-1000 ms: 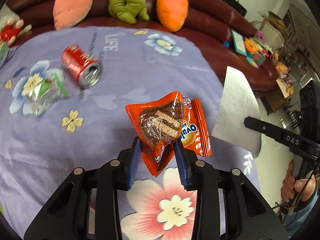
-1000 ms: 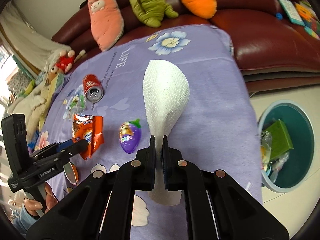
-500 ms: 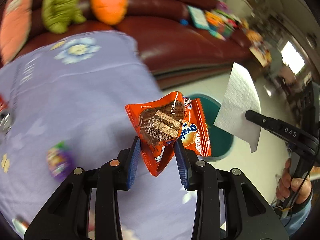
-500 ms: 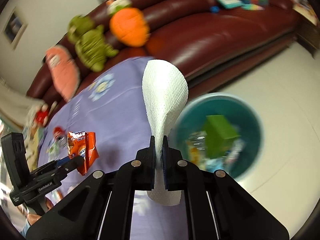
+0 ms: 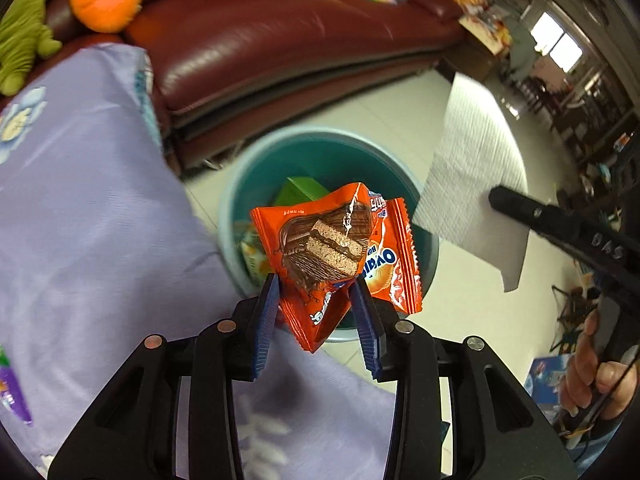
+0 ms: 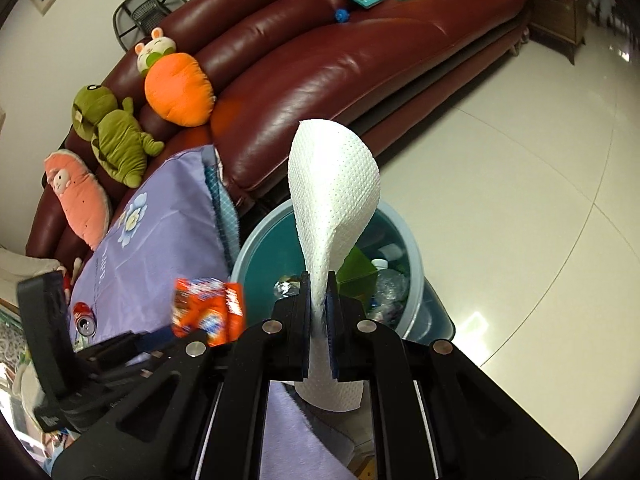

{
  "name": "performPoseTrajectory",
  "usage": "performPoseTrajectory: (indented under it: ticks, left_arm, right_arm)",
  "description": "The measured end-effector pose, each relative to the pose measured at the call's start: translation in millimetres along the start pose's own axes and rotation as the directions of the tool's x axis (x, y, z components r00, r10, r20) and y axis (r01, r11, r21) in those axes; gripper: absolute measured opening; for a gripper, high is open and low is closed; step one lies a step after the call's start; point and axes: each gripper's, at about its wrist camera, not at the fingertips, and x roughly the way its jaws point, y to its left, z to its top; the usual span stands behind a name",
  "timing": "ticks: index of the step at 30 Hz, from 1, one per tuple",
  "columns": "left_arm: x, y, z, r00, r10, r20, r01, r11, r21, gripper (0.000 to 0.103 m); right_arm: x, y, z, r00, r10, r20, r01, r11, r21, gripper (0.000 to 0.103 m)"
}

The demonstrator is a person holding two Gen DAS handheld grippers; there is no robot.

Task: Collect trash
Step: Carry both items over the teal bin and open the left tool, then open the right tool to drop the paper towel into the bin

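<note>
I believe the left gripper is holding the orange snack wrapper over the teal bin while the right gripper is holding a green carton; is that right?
Not quite: the right gripper is shut on a white paper towel, as the right wrist view shows. The green carton already lies inside the teal bin. The rest holds: the left gripper holds the orange snack wrapper over that bin.

Left tool (image 5: 316, 300) and right tool (image 6: 319, 300) — both clamped, held side by side, aimed downward.

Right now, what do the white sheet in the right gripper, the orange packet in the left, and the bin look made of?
White sheet: looks like soft paper towel, matte, with dimpled embossing. Orange packet: likely glossy plastic film, with crinkles, a shiny print and a crimped edge. Bin: probably smooth moulded plastic, teal inside with a paler rim.
</note>
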Motion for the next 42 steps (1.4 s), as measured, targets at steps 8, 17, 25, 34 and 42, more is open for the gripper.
performPoseTrajectory:
  ticks: [8,17,25,34,42]
  left_arm:
    - [38,-14,7,0.999,0.007,-0.046,-0.006,1.0,0.012,0.066]
    - [29,8,-1,0.999,0.027,-0.037,-0.028,0.999,-0.015,0.068]
    - [-12,23,-15,0.998,0.037,0.046,-0.035,0.999,-0.036,0.079]
    - [-50,37,-22,0.992,0.024,0.124,-0.015,0.998,-0.069,0.086]
    - [-70,47,-34,0.989,0.012,0.146,0.003,0.995,-0.099,0.086]
  right_arm:
    - [4,-8,6,1.0,-0.008,-0.003,0.008,1.0,0.004,0.009]
    - [20,0,3,0.999,-0.013,-0.036,0.012,1.0,-0.013,0.009]
    - [55,16,-2,0.994,-0.018,-0.103,0.015,0.999,-0.038,0.009]
    - [73,17,-8,0.99,-0.055,-0.132,0.053,0.998,-0.022,0.04]
    - [45,35,-7,0.993,-0.077,-0.092,0.073,0.996,-0.049,0.063]
